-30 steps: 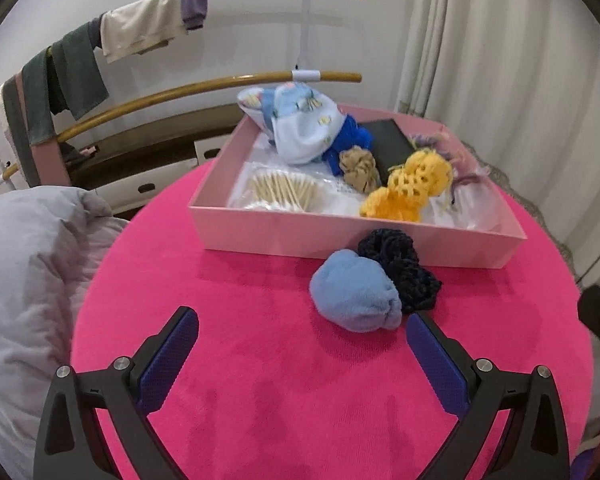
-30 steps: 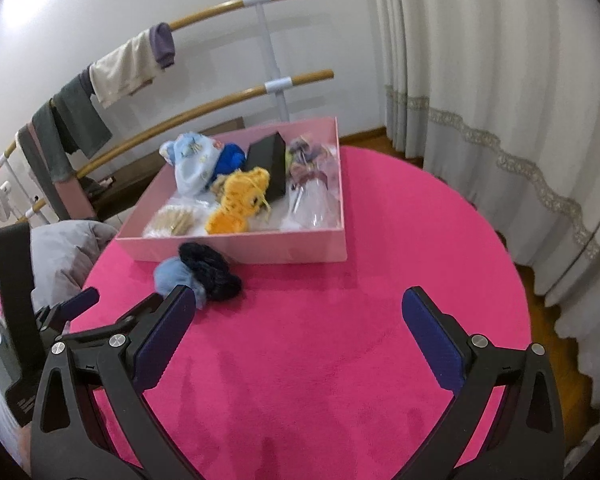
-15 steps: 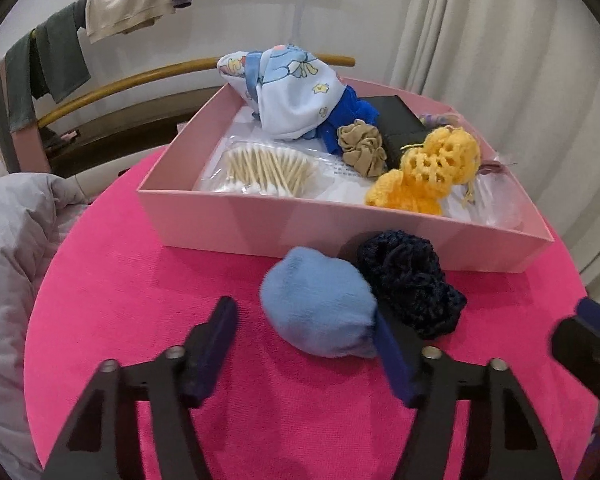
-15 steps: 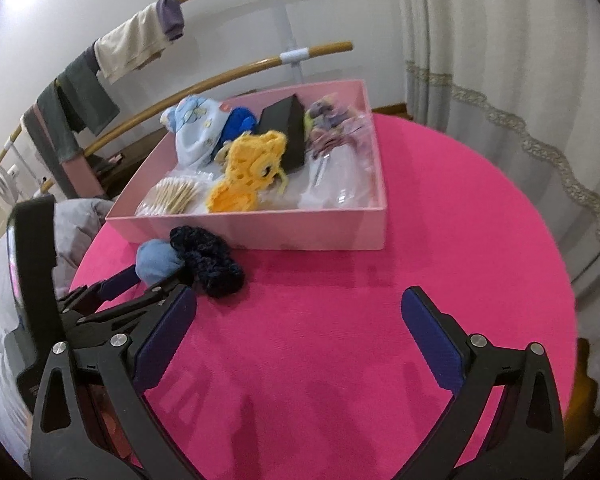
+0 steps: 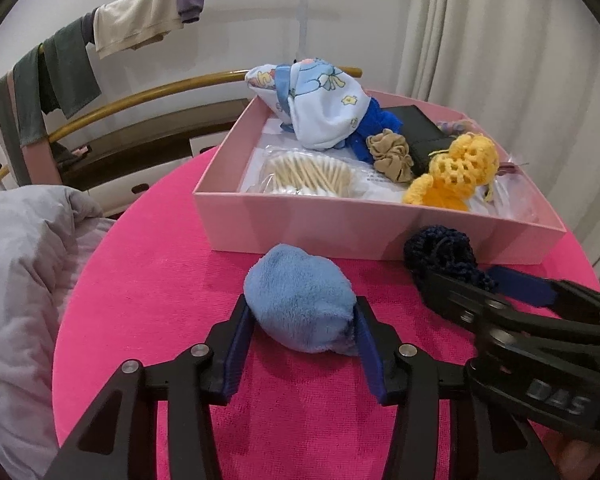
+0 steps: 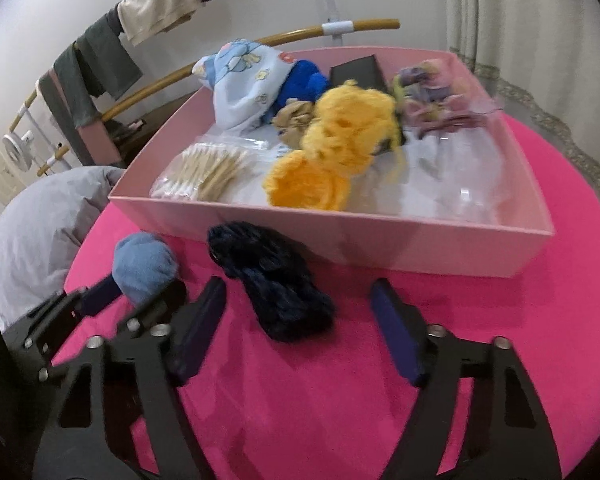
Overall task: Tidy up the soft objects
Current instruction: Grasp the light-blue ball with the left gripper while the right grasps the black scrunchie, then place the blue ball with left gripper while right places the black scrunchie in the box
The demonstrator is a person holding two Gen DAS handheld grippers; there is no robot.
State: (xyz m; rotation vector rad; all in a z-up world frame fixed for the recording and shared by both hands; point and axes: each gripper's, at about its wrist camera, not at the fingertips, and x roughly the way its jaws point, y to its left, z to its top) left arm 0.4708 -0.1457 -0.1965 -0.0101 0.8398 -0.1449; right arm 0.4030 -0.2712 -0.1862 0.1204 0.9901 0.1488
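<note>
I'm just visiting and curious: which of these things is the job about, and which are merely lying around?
Job: light blue fuzzy sock ball between the left gripper's fingers; dark navy knitted piece; right gripper; pink box.
Lying about: cotton swabs, clothes on rails, grey duvet.

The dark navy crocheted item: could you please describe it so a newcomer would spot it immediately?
On the pink table, look just outside the near wall of the pink box. The navy crocheted piece lies there beside a pale blue fluffy ball; it alone is dark and open-knit.
</note>
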